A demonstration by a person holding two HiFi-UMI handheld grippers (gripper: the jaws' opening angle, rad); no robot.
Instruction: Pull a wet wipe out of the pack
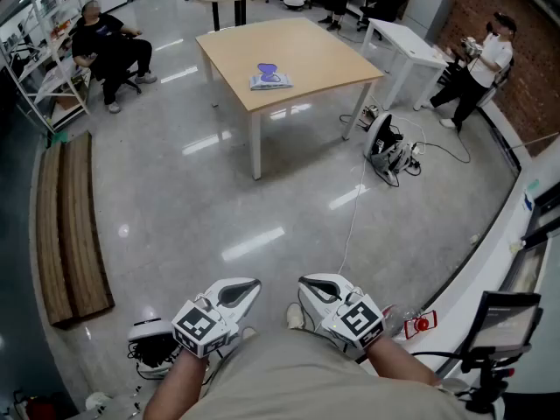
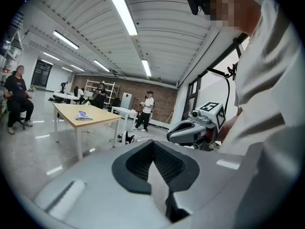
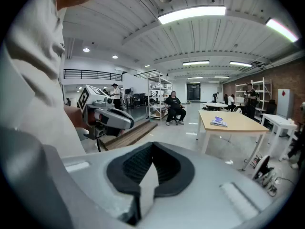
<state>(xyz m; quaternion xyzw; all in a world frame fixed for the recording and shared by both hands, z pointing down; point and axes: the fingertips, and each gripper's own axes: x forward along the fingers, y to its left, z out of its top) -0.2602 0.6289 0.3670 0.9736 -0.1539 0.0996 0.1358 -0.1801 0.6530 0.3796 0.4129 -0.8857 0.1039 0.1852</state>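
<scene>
The wet wipe pack (image 1: 269, 77) is seen lying flat on the light wooden bench (image 1: 324, 55), toward the edge of it that faces the person, with bare floor between bench and person. From both tools it lies at about 12 o'clock and well apart from them; nothing is within reach.

The left hand-held gripper (image 1: 243, 290) and the right hand-held gripper (image 1: 313, 285) are held low against the body, side by side, tips pointed forward. In the left gripper view the black pads are brought together at their tips with nothing caught between them, and the pack (image 2: 85, 115) is seen far off at about 10 o'clock. In the right gripper view the same clenched, empty state is shown, with the pack (image 3: 219, 122) at about 2 o'clock.

The pack's long axis appears to run roughly from 9 to 3 o'clock, slightly skewed, though it is too small for this to be told firmly; the opening flap cannot be made out.

Neither hand-held gripper is clearly nearer, the pack being set almost midway between their lines. A walk up to the bench is judged to be called for before any grasp can be tried.
</scene>
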